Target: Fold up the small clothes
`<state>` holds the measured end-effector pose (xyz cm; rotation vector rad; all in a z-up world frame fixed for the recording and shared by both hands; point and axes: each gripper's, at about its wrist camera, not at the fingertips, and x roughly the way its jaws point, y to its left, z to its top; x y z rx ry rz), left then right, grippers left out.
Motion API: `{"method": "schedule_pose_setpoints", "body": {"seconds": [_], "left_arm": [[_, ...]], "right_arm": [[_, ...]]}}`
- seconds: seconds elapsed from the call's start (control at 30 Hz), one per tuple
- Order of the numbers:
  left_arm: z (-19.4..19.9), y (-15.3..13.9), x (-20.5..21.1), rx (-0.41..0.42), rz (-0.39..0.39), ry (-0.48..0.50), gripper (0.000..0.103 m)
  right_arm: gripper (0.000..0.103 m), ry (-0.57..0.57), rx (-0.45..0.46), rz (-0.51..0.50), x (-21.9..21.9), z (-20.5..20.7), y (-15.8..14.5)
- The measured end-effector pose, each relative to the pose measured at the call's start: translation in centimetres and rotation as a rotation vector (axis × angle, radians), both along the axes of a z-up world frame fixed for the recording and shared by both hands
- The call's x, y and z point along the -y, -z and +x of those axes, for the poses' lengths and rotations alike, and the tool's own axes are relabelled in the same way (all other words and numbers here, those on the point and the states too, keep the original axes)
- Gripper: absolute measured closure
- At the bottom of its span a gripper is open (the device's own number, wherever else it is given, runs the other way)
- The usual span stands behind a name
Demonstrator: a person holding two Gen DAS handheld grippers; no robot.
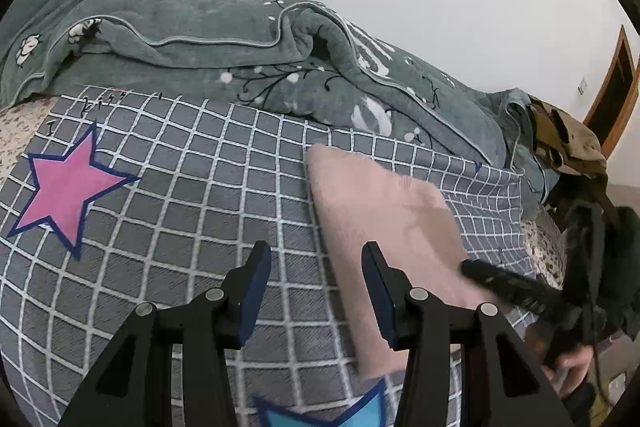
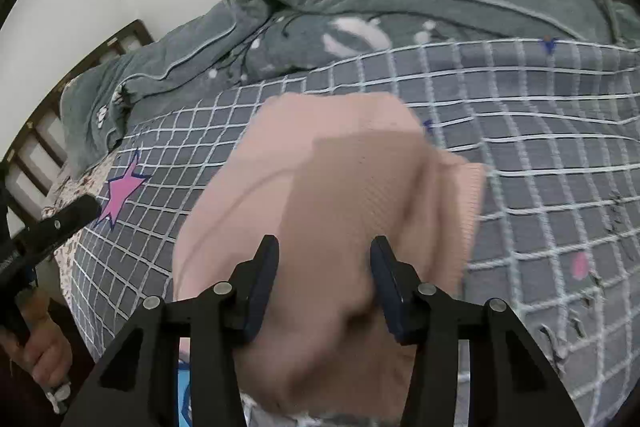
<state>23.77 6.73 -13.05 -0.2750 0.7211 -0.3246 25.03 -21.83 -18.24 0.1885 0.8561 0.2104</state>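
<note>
From the left wrist view, the left claw (image 1: pixel 316 263) hangs over the grey checked sheet (image 1: pixel 192 211) on the bed. Its jaws stand apart with nothing between them, so it is let go. At 9 o'clock from it lies a pink star (image 1: pixel 66 187) printed on the sheet, and the wide stretch of sheet between them is bare and flat. At 12 o'clock the sheet's far edge meets a rumpled grey-green blanket (image 1: pixel 224 39) piled along the wall.

The pink cloth (image 1: pixel 384 203) lies folded on the sheet at 1 o'clock from the left claw, with its near end passing behind that claw's right finger. Its long side runs from near to far, leaning a little left at the far end. The right claw (image 1: pixel 466 265) shows as a blurred black tip over the cloth's right edge.

From the right wrist view, the right claw (image 2: pixel 324 259) is let go too, jaws apart above the cloth (image 2: pixel 344 187) without pinching it. More bare sheet (image 2: pixel 560 187) lies at 3 o'clock.
</note>
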Motion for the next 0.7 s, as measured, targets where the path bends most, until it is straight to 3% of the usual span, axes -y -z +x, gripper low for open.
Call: {"method": "schedule_pose_setpoints", "body": {"seconds": [0.2, 0.23, 0.27, 0.37, 0.43, 0.5, 0.7], "left_arm": [[-0.5, 1.1, 0.3, -0.029, -0.047, 0.038, 0.058], [-0.6, 1.2, 0.5, -0.030, -0.041, 0.044, 0.058], [-0.8, 1.2, 0.7, -0.027, -0.030, 0.048, 0.058], [-1.1, 1.6, 0.5, -0.017, -0.003, 0.051, 0.058], [-1.1, 1.8, 0.3, -0.022, -0.003, 0.054, 0.058], [-1.0, 2.1, 0.2, -0.033, -0.014, 0.064, 0.058], [-0.2, 2.3, 1.9, -0.070, -0.059, 0.113, 0.056]], "right_arm": [[0.056, 0.038, -0.021, 0.109, 0.8, 0.0, 0.6], [0.065, 0.045, -0.023, 0.106, 0.3, 0.5, 0.9], [0.090, 0.065, -0.023, 0.095, -0.1, 0.8, 0.9], [0.091, 0.027, 0.071, 0.087, -0.9, 0.0, -0.6], [0.092, 0.032, 0.192, 0.159, 0.9, -2.1, -2.6], [0.092, 0.065, 0.230, 0.209, 3.1, -3.6, -2.7], [0.092, 0.208, 0.117, 0.255, 8.0, -4.4, 3.3]]}}
